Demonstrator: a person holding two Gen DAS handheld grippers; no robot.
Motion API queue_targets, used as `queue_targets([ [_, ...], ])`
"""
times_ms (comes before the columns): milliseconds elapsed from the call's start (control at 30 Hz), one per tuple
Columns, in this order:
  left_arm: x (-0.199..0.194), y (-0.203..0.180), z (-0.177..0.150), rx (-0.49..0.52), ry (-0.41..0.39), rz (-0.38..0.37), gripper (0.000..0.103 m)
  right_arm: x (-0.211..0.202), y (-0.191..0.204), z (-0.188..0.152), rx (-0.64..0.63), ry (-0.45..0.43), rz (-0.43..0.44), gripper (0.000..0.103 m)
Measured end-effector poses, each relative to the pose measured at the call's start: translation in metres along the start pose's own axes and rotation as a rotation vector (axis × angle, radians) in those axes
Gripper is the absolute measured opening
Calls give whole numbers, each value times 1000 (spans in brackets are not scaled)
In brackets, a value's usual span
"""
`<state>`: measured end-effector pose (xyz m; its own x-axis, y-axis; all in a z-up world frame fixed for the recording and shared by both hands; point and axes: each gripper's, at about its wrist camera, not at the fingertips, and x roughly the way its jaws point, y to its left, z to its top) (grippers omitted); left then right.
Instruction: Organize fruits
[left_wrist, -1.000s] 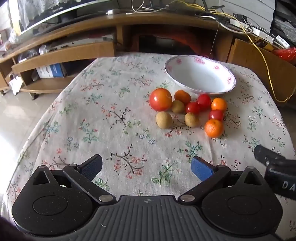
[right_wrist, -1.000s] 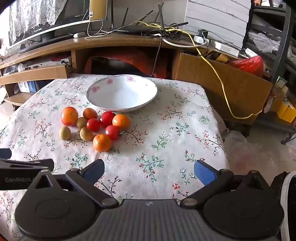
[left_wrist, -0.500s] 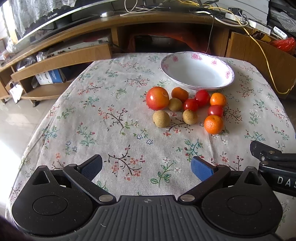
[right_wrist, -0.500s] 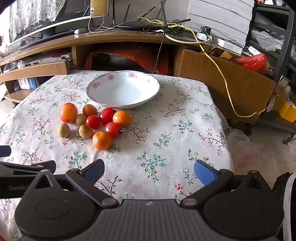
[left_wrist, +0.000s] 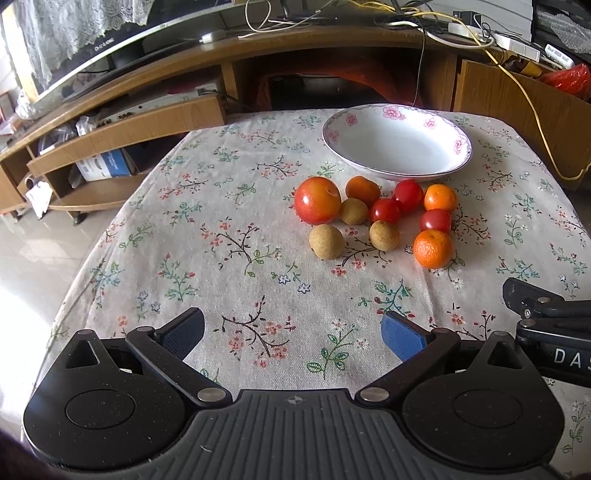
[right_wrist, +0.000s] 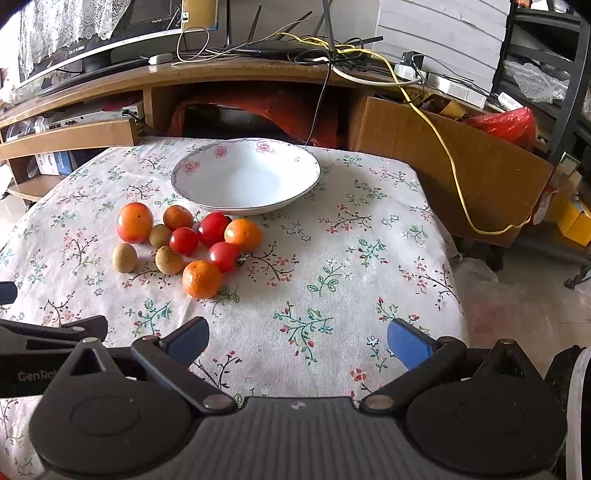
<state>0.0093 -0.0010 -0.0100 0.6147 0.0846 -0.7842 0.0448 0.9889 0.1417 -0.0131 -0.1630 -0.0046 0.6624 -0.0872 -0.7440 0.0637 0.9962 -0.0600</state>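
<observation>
The left gripper (left_wrist: 291, 332) has its jaws wide apart, holding nothing, above the near part of the flowered tablecloth (left_wrist: 229, 266). The right gripper (right_wrist: 297, 338) is likewise spread and empty. Beyond them the fruits (left_wrist: 376, 218) lie clustered on the cloth, touching one another, just in front of the empty white bowl (left_wrist: 397, 142).

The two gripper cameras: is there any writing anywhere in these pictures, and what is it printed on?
"DAS", cut off by the frame edge: white letters on the right gripper body, in the left wrist view.
"GenRob", cut off: on the left gripper body, in the right wrist view.
Monitor bezel: small white lettering, too blurred to read.
Blue and white box on the shelf: print too small to read.
Bowl: flowers only, no text.
</observation>
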Motion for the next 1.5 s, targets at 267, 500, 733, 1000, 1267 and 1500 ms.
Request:
queue_targets([
  [267, 0, -1, 0, 11, -8, 10, 103, 1, 1, 0, -1, 2, 2, 103],
  [500, 1, -1, 0, 11, -6, 9, 103, 4, 0, 1, 9, 10, 18, 103],
  [733, 2, 0, 1, 9, -3, 3, 103, 6, -1, 1, 10, 13, 25, 102],
  [1000, 4, 1, 3, -4, -2, 4, 103, 8, 1, 1, 3, 24, 20, 102],
  [1267, 3, 1, 4, -7, -4, 7, 103, 10, 1, 1, 7, 28, 33, 100],
  [1500, 4, 4, 4, -9, -7, 13, 102, 14, 3, 4, 7, 23, 58, 97],
])
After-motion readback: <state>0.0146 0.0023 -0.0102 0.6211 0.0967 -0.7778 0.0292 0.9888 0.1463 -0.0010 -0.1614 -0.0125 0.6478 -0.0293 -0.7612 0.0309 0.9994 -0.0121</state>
